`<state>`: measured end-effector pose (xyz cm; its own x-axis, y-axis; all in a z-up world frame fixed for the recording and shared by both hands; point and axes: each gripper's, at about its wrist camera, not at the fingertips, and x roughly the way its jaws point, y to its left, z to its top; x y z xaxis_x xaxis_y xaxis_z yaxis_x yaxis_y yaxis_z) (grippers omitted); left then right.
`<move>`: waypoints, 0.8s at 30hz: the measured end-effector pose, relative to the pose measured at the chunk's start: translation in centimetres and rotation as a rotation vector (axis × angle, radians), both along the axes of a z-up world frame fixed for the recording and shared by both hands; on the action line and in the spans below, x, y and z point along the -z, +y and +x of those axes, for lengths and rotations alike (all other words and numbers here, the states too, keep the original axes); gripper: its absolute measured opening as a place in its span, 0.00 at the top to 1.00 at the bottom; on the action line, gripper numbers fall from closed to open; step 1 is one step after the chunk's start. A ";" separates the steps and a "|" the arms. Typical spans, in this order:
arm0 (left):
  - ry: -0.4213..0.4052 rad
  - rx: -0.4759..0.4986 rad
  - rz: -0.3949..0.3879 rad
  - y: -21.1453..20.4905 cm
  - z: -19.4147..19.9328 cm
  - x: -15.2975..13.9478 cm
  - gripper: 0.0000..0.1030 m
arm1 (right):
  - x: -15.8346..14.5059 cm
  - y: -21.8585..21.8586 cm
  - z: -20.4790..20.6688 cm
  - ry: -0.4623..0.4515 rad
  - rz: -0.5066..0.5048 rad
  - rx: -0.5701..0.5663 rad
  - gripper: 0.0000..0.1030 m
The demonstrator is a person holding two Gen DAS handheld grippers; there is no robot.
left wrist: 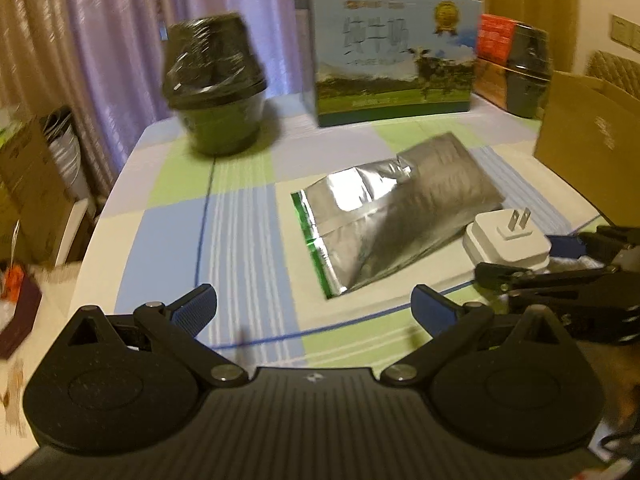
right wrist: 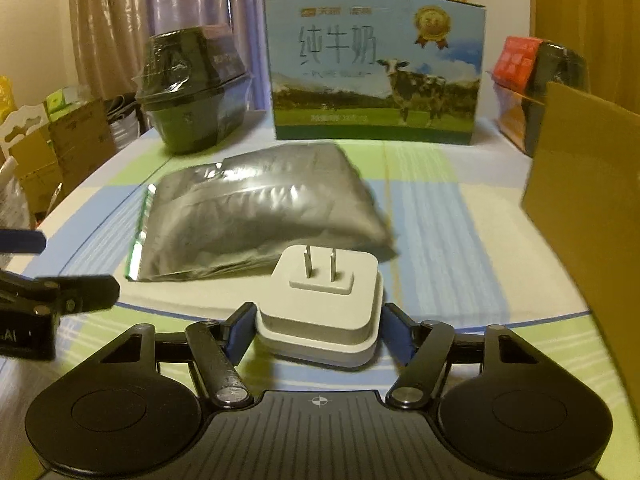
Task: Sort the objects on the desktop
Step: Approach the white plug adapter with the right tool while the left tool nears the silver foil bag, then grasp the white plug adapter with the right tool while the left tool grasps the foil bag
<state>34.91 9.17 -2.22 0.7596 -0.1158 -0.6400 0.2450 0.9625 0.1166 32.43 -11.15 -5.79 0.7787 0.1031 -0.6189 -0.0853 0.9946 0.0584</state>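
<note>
A white plug adapter (right wrist: 324, 312) with two metal prongs pointing up sits between the blue pads of my right gripper (right wrist: 316, 330), which is shut on its sides. From the left wrist, the same adapter (left wrist: 508, 242) shows at the right with the right gripper's fingers (left wrist: 520, 276) around it. Just behind it, a silver foil pouch (right wrist: 256, 220) (left wrist: 396, 208) lies flat on the checked tablecloth. My left gripper (left wrist: 314, 312) stands open over the cloth at the front, nothing between its fingers. A brown cardboard box (right wrist: 584, 216) (left wrist: 588, 152) stands at the right.
A dark wrapped bowl (left wrist: 214, 88) (right wrist: 192, 88) stands at the back left. A milk carton box (left wrist: 392, 52) (right wrist: 376, 68) stands at the back middle, with a dark and red package (left wrist: 516, 64) to its right. Cardboard boxes (right wrist: 60, 152) sit beyond the table's left edge.
</note>
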 end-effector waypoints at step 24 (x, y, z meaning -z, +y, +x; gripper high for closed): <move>0.107 0.541 0.363 -10.2 8.8 0.1 0.18 | -0.9 -7.5 -1.7 0.038 -0.027 -0.094 0.37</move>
<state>43.74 -0.99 -2.33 0.5845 -0.2260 -0.7793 0.7117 0.6041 0.3586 30.70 -18.70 -4.85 0.7426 0.1571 -0.6510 -0.1761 0.9837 0.0365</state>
